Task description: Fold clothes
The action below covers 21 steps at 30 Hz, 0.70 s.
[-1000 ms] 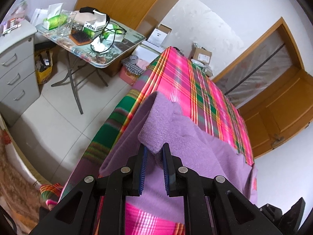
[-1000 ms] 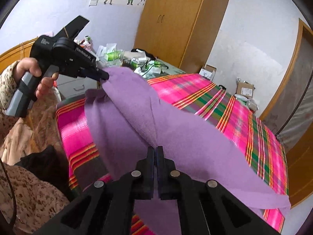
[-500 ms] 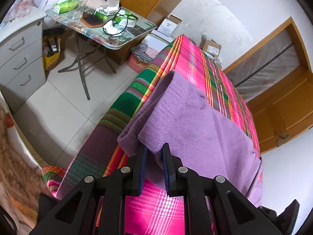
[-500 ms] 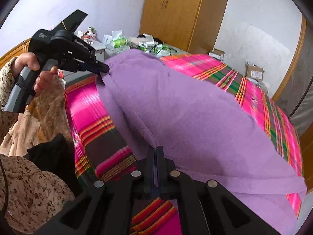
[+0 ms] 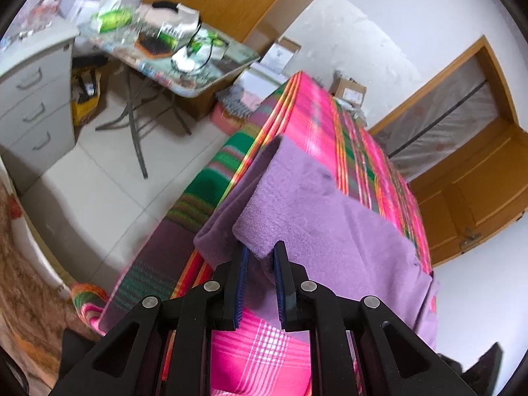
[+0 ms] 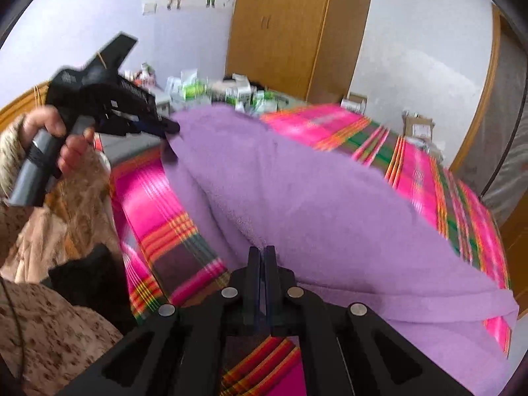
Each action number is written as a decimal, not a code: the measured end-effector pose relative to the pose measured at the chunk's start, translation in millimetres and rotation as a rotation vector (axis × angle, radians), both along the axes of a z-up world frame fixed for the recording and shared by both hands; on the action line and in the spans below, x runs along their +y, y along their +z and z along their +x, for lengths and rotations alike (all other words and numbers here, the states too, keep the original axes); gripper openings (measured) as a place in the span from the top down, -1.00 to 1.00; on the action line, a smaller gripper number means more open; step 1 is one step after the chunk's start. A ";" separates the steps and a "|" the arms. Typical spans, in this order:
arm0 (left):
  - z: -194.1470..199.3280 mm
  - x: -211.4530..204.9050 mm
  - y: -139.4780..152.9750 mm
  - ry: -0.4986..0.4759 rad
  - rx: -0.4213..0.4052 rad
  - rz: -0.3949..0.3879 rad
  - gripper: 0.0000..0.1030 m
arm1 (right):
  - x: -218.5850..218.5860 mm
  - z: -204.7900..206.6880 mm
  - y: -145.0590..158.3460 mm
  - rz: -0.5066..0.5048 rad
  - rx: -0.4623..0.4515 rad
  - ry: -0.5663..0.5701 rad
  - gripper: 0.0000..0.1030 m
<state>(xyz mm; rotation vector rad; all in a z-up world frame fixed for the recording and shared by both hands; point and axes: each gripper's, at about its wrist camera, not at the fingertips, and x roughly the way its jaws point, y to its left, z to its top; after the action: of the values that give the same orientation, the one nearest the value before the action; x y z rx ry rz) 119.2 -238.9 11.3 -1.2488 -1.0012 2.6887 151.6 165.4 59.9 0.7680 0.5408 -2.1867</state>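
Purple fleece garment (image 6: 297, 198) hung half-folded over the plaid-covered bed (image 6: 155, 198), one near edge clamped in the left gripper (image 5: 259, 257), another in the tightly closed right gripper (image 6: 261, 260), smoothing and further folds apparently remaining.

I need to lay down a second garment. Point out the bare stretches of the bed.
Free: the plaid blanket beyond the purple garment, toward the door, and the strip near the left gripper. Crowded: the folding table, which is cluttered.
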 end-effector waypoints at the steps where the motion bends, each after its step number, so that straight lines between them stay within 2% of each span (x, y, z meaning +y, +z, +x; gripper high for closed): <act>1: -0.8 -0.6 -0.2 0.003 -0.004 -0.004 0.70 | -1.1 0.9 0.8 -0.004 0.000 0.005 0.96; 9: -1.4 -2.4 -16.5 0.021 -0.061 -0.023 0.70 | -11.0 -2.5 -36.0 0.063 -0.077 0.022 0.96; 15: -2.9 -1.5 -15.1 0.022 -0.075 -0.040 0.67 | -10.2 -4.6 -37.0 0.063 -0.085 0.019 0.94; 17: -3.4 -2.0 -14.6 0.025 -0.084 -0.046 0.66 | -9.9 -4.6 -37.2 0.064 -0.090 0.021 0.87; 21: -1.9 6.0 -5.0 0.043 -0.094 -0.132 0.51 | -0.4 -4.9 -27.9 0.022 -0.100 0.012 0.87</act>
<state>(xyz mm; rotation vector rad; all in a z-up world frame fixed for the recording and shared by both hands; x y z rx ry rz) 117.3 -232.8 6.3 -1.4036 -0.8818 2.7936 146.7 165.0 32.0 0.8787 0.5177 -2.1212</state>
